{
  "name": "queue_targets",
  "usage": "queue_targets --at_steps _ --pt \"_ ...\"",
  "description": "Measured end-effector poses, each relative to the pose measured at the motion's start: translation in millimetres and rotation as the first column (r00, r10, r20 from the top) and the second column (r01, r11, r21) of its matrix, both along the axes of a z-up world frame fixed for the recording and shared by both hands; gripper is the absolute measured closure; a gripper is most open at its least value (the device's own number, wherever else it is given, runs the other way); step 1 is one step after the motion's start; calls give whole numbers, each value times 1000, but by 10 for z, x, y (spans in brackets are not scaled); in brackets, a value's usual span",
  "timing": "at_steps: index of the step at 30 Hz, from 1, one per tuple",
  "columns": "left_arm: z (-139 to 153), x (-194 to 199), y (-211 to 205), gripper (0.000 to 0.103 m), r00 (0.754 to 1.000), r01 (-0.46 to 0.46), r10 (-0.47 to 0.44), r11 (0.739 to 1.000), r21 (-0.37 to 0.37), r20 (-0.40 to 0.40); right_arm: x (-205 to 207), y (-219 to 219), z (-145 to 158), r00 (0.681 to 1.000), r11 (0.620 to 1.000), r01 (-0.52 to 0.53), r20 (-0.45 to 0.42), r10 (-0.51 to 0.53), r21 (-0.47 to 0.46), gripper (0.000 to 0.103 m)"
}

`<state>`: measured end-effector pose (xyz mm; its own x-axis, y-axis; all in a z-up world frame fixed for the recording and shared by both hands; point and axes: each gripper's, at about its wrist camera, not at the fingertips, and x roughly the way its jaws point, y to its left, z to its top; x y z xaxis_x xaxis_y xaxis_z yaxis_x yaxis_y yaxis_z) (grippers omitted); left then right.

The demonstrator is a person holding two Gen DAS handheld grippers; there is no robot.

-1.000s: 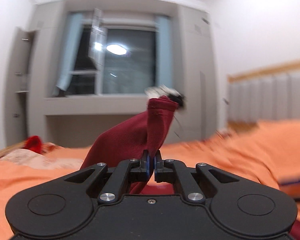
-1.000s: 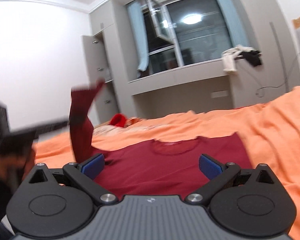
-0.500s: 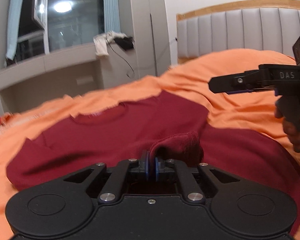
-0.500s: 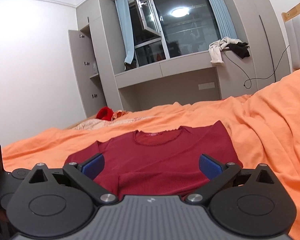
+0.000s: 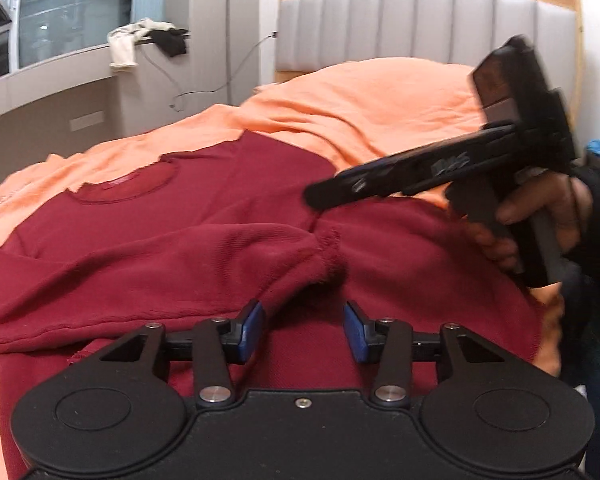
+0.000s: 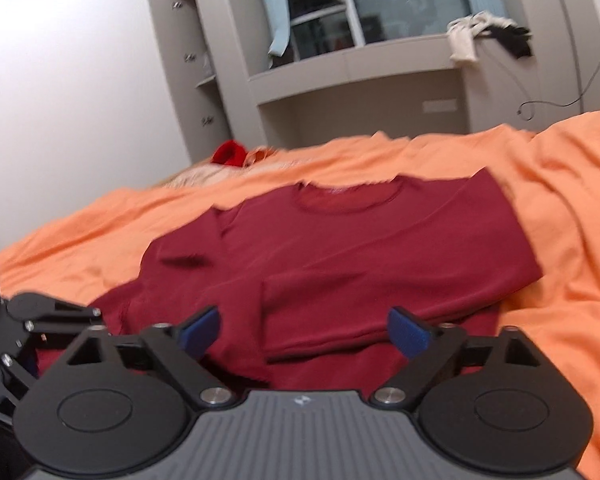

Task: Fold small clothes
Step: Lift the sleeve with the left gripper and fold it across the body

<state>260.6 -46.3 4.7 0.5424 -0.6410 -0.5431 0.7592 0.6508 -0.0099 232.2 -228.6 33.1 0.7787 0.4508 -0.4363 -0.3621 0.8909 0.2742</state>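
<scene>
A dark red long-sleeved top [image 5: 220, 216] lies flat on the orange bed cover [image 5: 360, 100], neck away from me. Its sleeve [image 5: 204, 264] is folded across the body, with the cuff [image 5: 330, 256] just beyond my left gripper [image 5: 303, 330], which is open and empty. In the right wrist view the top [image 6: 380, 240] lies ahead with the folded sleeve [image 6: 380, 300] across it. My right gripper [image 6: 304, 330] is open and empty just above the top's lower part. It shows in the left wrist view [image 5: 440, 168] too, held in a hand at the right.
A grey padded headboard [image 5: 420, 28] stands behind the bed. A grey window unit [image 6: 360, 76] with clothes [image 6: 472, 36] hanging on its ledge stands beyond the bed. A red item [image 6: 230, 152] lies at the bed's far left edge.
My left gripper carried the sleeve down across the top's body, then opened and let it go. My right gripper has dropped closer to the top, still open.
</scene>
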Motion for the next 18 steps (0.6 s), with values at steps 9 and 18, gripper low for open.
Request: queue_targets --at_steps 9,18 --pt "182 -14 335 41 999 -41 43 993 -113 18 16 168 -81 995 996 -85 -44 85 -9 52" --pt "284 212 616 28 967 -253 248 946 -203 -48 -19 227 -102 981 984 -173 -82 177 49 47"
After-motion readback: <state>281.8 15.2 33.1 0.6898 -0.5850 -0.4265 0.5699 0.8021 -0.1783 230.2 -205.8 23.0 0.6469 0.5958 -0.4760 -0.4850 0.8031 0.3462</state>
